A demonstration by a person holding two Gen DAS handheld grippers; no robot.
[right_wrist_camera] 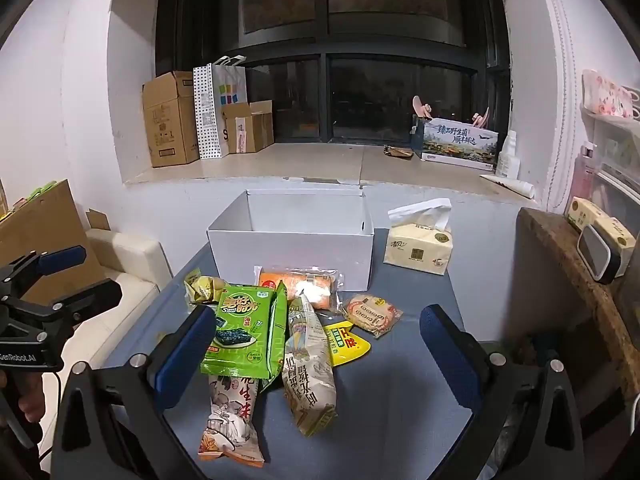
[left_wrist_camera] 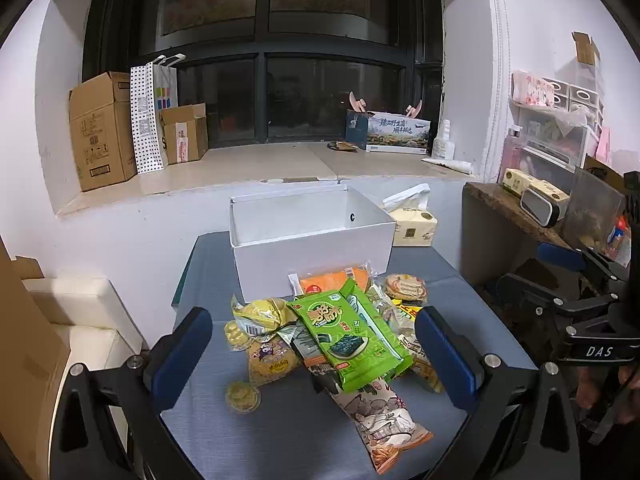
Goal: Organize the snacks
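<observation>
A pile of snack packs lies on the grey table (left_wrist_camera: 288, 432) in front of an open, empty white box (left_wrist_camera: 312, 246), which also shows in the right wrist view (right_wrist_camera: 292, 252). On top is a green seaweed pack (left_wrist_camera: 352, 332) (right_wrist_camera: 246, 330). Around it are a peanut bag (left_wrist_camera: 384, 416) (right_wrist_camera: 230, 412), an orange pack (left_wrist_camera: 336, 280) (right_wrist_camera: 298, 282), yellow packs (left_wrist_camera: 262, 314), a round cracker pack (right_wrist_camera: 372, 314) and a beige bag (right_wrist_camera: 308, 368). My left gripper (left_wrist_camera: 314, 354) is open and empty, its fingers either side of the pile. My right gripper (right_wrist_camera: 316, 354) is open and empty above the pile.
A tissue pack (right_wrist_camera: 418, 246) stands right of the box. A wooden side shelf (right_wrist_camera: 568, 272) borders the table's right. A windowsill behind holds cardboard boxes (left_wrist_camera: 102, 136) and a printed box (left_wrist_camera: 398, 132). A white seat (right_wrist_camera: 120, 256) is at the left.
</observation>
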